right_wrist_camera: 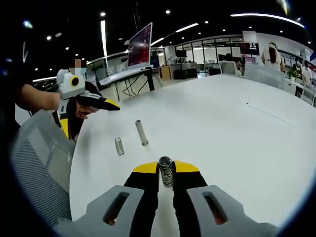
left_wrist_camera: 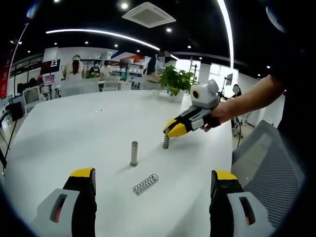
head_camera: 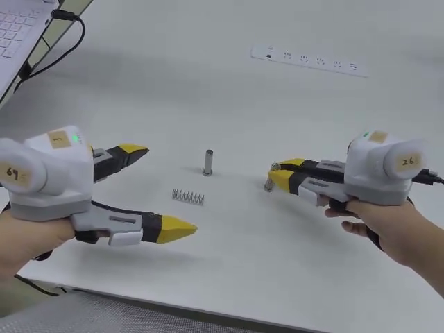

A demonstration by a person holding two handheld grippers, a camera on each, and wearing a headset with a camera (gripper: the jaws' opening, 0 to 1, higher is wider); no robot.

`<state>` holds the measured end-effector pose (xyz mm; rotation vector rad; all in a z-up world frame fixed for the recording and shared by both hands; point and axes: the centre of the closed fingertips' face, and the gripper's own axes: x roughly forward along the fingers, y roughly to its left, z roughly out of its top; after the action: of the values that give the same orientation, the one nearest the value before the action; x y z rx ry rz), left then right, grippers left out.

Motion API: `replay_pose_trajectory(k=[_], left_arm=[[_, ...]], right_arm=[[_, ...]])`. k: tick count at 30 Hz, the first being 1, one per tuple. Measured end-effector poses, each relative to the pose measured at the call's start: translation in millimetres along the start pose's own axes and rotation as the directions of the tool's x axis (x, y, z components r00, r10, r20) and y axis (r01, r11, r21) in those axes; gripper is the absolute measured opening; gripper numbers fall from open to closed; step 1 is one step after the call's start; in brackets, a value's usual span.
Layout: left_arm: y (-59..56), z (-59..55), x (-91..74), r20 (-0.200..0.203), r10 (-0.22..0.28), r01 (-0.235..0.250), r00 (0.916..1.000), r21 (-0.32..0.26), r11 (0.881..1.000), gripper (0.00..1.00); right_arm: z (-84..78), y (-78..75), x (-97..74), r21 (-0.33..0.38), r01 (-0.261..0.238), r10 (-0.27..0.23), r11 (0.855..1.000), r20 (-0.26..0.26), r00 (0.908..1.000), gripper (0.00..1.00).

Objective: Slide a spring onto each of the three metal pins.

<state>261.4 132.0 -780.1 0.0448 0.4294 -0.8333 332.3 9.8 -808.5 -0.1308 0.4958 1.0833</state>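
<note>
A bare metal pin (head_camera: 207, 162) (left_wrist_camera: 134, 153) (right_wrist_camera: 141, 133) stands upright in the middle of the white table (head_camera: 229, 97). A loose spring (head_camera: 188, 197) (left_wrist_camera: 145, 183) (right_wrist_camera: 119, 145) lies flat just in front of it. My left gripper (head_camera: 166, 188) (left_wrist_camera: 154, 174) is open, its jaws wide apart either side of that spring and short of it. My right gripper (head_camera: 276, 172) (right_wrist_camera: 166, 170) is shut on a second spring (right_wrist_camera: 166, 173) (left_wrist_camera: 166, 141) that stands upright on the table to the pin's right. I cannot tell whether a pin sits inside this spring.
A white power strip (head_camera: 309, 60) lies at the far side of the table. A laptop (head_camera: 17, 28) with a black cable (head_camera: 59, 55) is at the far left. The table's front edge (head_camera: 208, 309) runs close below the grippers, with a mesh chair (left_wrist_camera: 266, 163) nearby.
</note>
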Motion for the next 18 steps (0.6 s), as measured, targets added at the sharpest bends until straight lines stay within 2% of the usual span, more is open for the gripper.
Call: replay_pose_trajectory(k=[1,2,3,6,9,14,18], left_arm=[[-0.3,-0.2,0.1,-0.001,-0.001,0.001,1.0,0.0,1.0,0.94],[-0.4,-0.3,0.0,-0.001,-0.001,0.001,1.0,0.001,1.0,0.94],[-0.5,-0.2,-0.2,0.0,-0.001,0.001,1.0,0.001,1.0,0.94],[0.2,-0.6,-0.9,0.0,0.001,-0.001,1.0,0.003,1.0,0.94],[0.3,0.1,-0.6,0.003,0.002,-0.002,1.0,0.002,1.0,0.94],[-2.4,0.9,0.0,0.003,-0.002,0.002,1.0,0.006,1.0,0.94],[-2.5,-0.2,-0.4,0.0,-0.001,0.001,1.0,0.005,1.0,0.94]], right_arm=[[-2.1,-1.1,0.4,-0.002,0.002,-0.002,1.0,-0.006,1.0,0.08],[1.5,-1.0,-0.4,0.0,0.004,-0.004,1.0,0.018,0.9998,0.08],[-0.9,-2.5,0.2,0.0,0.005,-0.005,1.0,0.006,1.0,0.08],[-0.2,-2.9,2.1,-0.022,0.009,-0.008,1.0,0.015,0.9998,0.08],[1.6,-7.3,4.4,-0.016,0.014,-0.013,1.0,0.027,0.9995,0.08],[2.4,-3.7,3.1,-0.014,0.02,-0.02,1.0,0.038,0.9991,0.08],[2.5,-7.5,1.4,0.002,0.026,-0.027,1.0,0.051,0.9983,0.08]])
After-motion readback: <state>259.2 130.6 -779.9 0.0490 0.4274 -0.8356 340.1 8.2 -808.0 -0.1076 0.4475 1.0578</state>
